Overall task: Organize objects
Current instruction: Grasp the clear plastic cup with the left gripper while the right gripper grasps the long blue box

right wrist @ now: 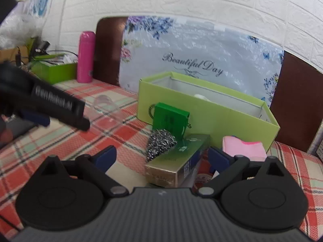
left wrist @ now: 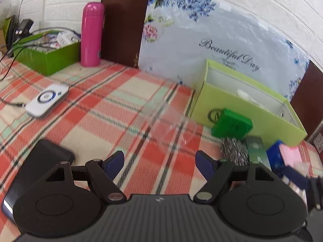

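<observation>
An open light-green box [left wrist: 238, 109] [right wrist: 212, 113] stands at the back of the plaid table, a white thing inside it. In front of it lie a small dark-green box [left wrist: 232, 126] [right wrist: 170, 119], a steel scourer [left wrist: 234, 150] [right wrist: 159, 143], a green-gold carton [right wrist: 179, 159] [left wrist: 256, 149], a pink cloth [right wrist: 244, 148] and a blue item [left wrist: 275, 157]. A clear glass [left wrist: 171, 125] [right wrist: 105, 106] lies on its side. My left gripper [left wrist: 160, 163] is open and empty, just before the glass. My right gripper [right wrist: 162, 158] is open, its jaws either side of the carton.
A pink flask [left wrist: 91, 34] and a darker green box of clutter [left wrist: 48, 48] stand at the back left. A white device with a cable [left wrist: 48, 99] and a black phone [left wrist: 38, 161] lie on the left. A floral board [left wrist: 212, 40] leans on the wall.
</observation>
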Demonstrator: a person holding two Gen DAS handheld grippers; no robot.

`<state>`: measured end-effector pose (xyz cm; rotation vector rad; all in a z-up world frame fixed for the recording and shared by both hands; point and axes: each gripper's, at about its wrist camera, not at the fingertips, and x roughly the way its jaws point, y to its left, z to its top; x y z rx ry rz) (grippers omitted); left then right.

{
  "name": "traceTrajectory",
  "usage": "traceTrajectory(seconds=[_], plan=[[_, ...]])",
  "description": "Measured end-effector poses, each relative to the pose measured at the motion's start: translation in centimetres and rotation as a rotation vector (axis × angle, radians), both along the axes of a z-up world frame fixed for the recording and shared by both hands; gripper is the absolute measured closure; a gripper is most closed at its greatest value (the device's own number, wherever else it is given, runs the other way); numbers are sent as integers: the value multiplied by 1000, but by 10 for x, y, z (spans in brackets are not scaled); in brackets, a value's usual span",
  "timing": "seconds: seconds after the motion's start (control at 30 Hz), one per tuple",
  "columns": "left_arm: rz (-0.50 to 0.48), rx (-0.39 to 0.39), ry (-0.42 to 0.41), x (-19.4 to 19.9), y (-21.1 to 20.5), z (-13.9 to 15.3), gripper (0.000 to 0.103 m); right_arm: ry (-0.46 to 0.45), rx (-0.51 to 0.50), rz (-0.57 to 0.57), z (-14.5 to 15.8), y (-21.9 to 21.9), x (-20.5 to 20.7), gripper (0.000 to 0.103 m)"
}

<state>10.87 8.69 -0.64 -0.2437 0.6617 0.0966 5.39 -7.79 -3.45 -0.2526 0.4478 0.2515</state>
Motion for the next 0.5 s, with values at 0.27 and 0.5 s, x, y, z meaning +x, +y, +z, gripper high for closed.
traceTrajectory(seconds=[0.27, 0.5], plan=[[18, 45, 1, 43, 10, -21, 48, 46, 96, -22, 6, -33, -8, 60], [-66, -63, 32, 40, 21, -29, 98, 34, 163, 120, 21, -61, -60, 61]])
